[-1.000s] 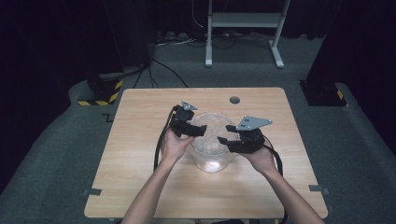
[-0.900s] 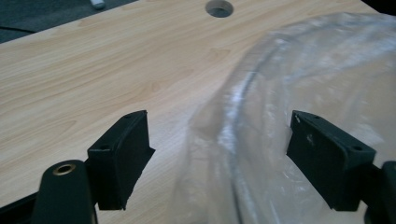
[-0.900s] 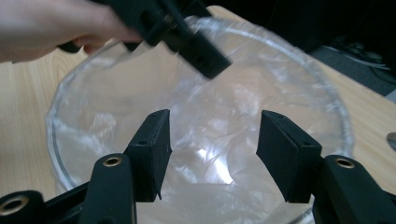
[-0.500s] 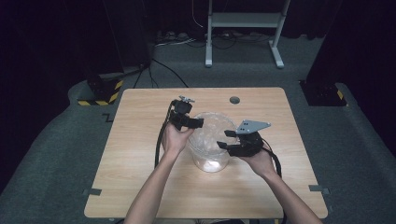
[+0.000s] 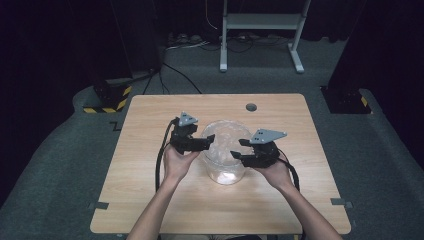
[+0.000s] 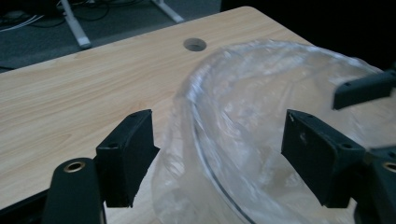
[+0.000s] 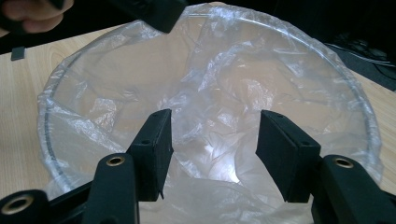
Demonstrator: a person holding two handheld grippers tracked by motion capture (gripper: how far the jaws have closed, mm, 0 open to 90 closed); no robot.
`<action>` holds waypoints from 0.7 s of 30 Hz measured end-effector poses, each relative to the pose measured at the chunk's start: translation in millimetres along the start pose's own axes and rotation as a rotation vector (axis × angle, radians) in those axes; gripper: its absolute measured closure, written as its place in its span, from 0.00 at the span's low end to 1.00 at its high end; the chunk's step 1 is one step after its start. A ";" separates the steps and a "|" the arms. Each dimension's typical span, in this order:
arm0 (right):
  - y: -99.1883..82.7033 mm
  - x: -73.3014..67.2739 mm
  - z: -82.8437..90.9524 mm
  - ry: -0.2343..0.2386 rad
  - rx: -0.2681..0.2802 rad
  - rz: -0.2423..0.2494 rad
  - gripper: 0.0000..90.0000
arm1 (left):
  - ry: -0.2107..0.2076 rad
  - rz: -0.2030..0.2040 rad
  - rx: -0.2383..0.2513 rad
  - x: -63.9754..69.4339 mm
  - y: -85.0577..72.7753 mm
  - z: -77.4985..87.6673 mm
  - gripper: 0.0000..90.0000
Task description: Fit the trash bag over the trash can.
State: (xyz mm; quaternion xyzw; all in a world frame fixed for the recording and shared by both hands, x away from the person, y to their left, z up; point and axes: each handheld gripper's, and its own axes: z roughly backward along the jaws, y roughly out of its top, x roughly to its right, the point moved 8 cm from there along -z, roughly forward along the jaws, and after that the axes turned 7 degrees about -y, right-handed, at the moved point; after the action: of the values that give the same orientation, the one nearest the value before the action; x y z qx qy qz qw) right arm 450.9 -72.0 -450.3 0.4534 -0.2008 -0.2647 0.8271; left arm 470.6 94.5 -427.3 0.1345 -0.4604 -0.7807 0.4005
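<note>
Flanking round bowl (image 5: 223, 152) — crinkled clear plastic liner (image 7: 224, 93).

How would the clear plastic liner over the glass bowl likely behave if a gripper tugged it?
The plastic liner looks thin and crinkled, so probably floppy and light. Draped over the bowl rim, it would likely slip off easily.
</note>
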 end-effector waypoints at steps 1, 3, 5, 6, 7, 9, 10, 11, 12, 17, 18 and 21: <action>0.1 -1.2 -2.0 0.002 -0.001 0.001 0.51 | -0.006 -0.007 -0.001 1.9 -3.4 0.5 0.30; -0.2 -2.1 -3.4 0.006 -0.006 -0.002 0.51 | -0.003 -0.015 -0.011 4.4 -9.4 1.0 0.31; -2.3 -5.2 -8.3 0.025 -0.019 -0.013 0.50 | 0.000 -0.010 -0.009 5.3 -15.9 1.4 0.33; -2.2 -5.0 -8.4 0.023 -0.011 -0.017 0.50 | 0.004 -0.010 -0.012 4.6 -18.1 0.4 0.33; -2.3 -4.8 -8.3 0.023 -0.008 -0.017 0.50 | 0.004 -0.007 -0.017 4.3 -20.6 -1.2 0.34; -2.2 -4.9 -8.4 0.023 -0.007 -0.017 0.50 | 0.000 -0.003 -0.024 4.3 -23.4 -3.6 0.34; -2.2 -4.9 -8.4 0.023 -0.009 -0.017 0.50 | 0.001 -0.003 -0.035 4.1 -26.1 -6.1 0.34; -2.2 -5.0 -8.4 0.022 -0.014 -0.018 0.50 | 0.000 0.000 -0.041 4.3 -28.6 -8.7 0.34; -1.2 -3.7 -8.0 0.006 -0.028 -0.004 0.49 | -0.024 0.020 -0.026 6.1 -29.9 -11.2 0.34; 14.8 7.0 -1.3 -0.045 0.025 -0.041 0.48 | -0.014 0.005 -0.028 7.9 -30.1 -13.6 0.35; 19.6 11.3 -0.6 -0.060 0.029 -0.046 0.47 | -0.011 0.003 -0.030 8.1 -30.2 -13.7 0.35; 23.0 24.2 -6.6 -0.084 -0.004 -0.053 0.47 | -0.007 -0.003 -0.030 8.7 -30.2 -13.6 0.35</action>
State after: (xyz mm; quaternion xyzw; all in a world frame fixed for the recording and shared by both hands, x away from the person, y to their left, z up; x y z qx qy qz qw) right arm 479.5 -72.4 -431.7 0.4453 -0.2226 -0.3057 0.8116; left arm 457.8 87.4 -458.3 0.1265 -0.4496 -0.7886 0.4000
